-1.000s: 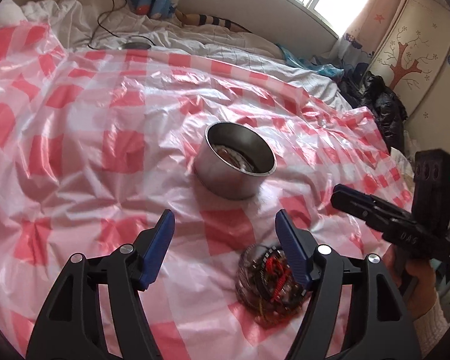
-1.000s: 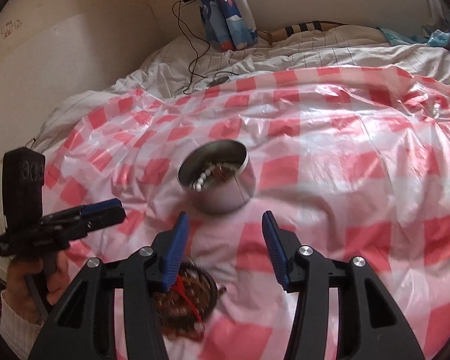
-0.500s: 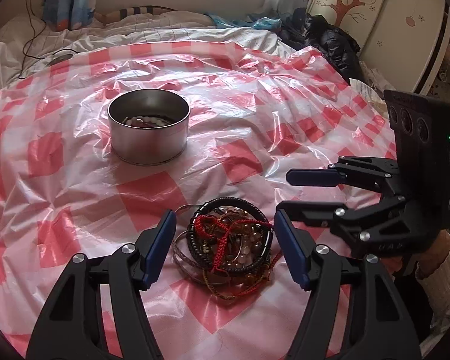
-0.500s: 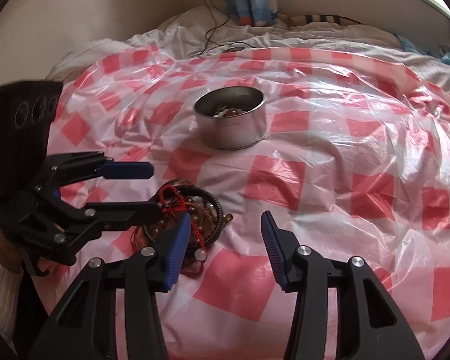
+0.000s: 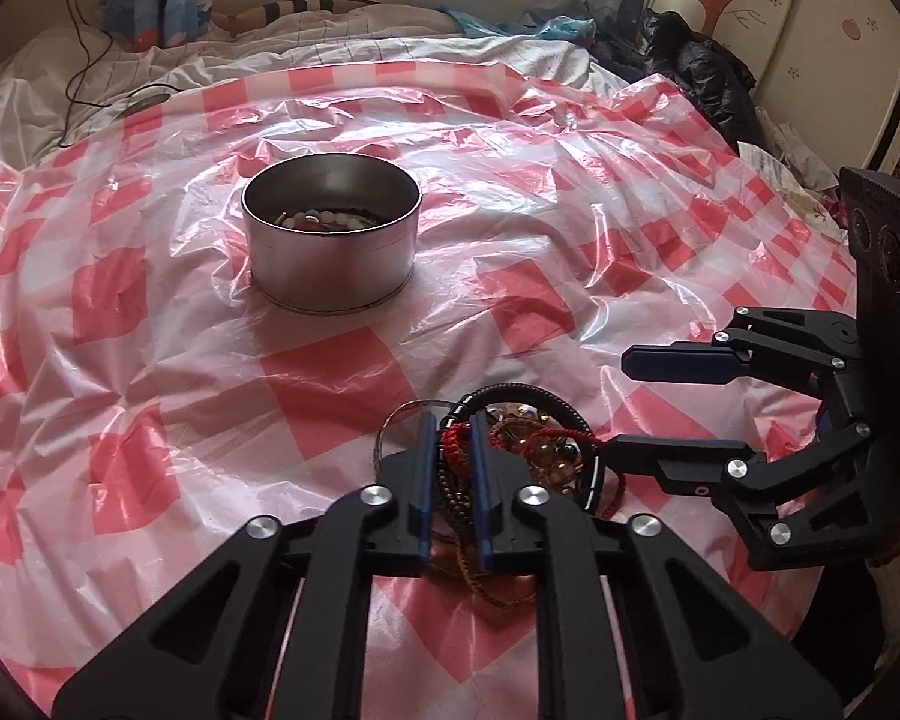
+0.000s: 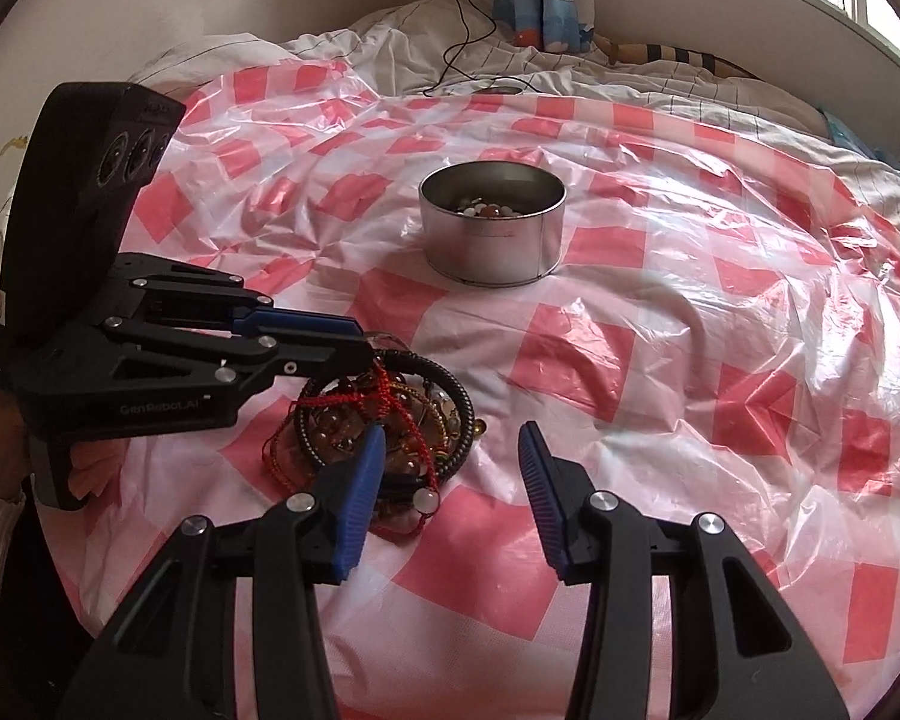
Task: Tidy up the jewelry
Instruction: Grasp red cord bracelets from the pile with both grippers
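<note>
A tangled pile of bracelets and bead strings [image 5: 534, 438] [image 6: 390, 414] lies on the red-checked plastic sheet. My left gripper [image 5: 449, 426] [image 6: 354, 336] is down on the pile's left edge, its jaws nearly closed on a red cord bracelet [image 5: 457, 441]. My right gripper [image 6: 450, 444] [image 5: 624, 402] is open and empty, at the pile's right side, its left finger over the pile. A round metal tin [image 5: 331, 240] [image 6: 492, 228] holding beads stands further back.
The checked plastic sheet [image 5: 150, 300] covers a bed. White bedding and a black cable [image 6: 468, 30] lie behind. Dark clothes [image 5: 696, 66] and a white wardrobe [image 5: 810, 30] stand at the far right.
My left gripper has moved down onto the pile and closed its jaws on the red cord bracelet. The right gripper has come closer to the pile and stays open.
</note>
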`<state>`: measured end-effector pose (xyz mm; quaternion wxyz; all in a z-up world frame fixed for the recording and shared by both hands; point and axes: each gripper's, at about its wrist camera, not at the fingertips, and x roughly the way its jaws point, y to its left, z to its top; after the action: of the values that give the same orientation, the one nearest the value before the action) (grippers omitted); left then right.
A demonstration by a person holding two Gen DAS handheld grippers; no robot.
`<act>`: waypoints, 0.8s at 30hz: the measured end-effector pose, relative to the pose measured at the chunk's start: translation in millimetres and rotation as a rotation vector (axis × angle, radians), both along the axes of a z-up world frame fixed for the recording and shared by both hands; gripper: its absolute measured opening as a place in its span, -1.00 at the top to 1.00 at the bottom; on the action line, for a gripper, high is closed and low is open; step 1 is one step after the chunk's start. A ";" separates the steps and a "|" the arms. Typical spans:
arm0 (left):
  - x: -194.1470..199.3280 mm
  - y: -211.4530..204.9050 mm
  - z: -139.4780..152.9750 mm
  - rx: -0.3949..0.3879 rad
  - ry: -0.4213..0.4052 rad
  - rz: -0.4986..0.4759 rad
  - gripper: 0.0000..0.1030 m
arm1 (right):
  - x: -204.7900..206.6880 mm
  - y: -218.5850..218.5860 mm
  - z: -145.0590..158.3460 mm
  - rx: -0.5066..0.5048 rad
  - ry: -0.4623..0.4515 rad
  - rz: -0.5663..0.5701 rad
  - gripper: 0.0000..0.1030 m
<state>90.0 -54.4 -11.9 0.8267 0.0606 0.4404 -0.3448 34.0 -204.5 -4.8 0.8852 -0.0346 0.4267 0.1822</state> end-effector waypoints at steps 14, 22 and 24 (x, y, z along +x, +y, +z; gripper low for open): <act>6.3 16.5 15.4 -0.113 0.011 0.028 0.92 | 14.9 29.4 -12.6 -0.003 -0.002 0.083 0.48; 10.2 25.9 20.3 -0.133 0.002 0.063 0.91 | 15.0 24.6 -14.8 0.006 0.007 0.073 0.93; 11.5 28.2 21.5 -0.137 0.000 0.073 0.91 | 14.1 18.3 -9.0 0.046 -0.011 0.061 0.94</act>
<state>101.5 -26.2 9.7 0.8410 -0.0121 0.4178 -0.3435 48.1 -186.2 -13.8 0.8821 -0.0284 0.4163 0.2187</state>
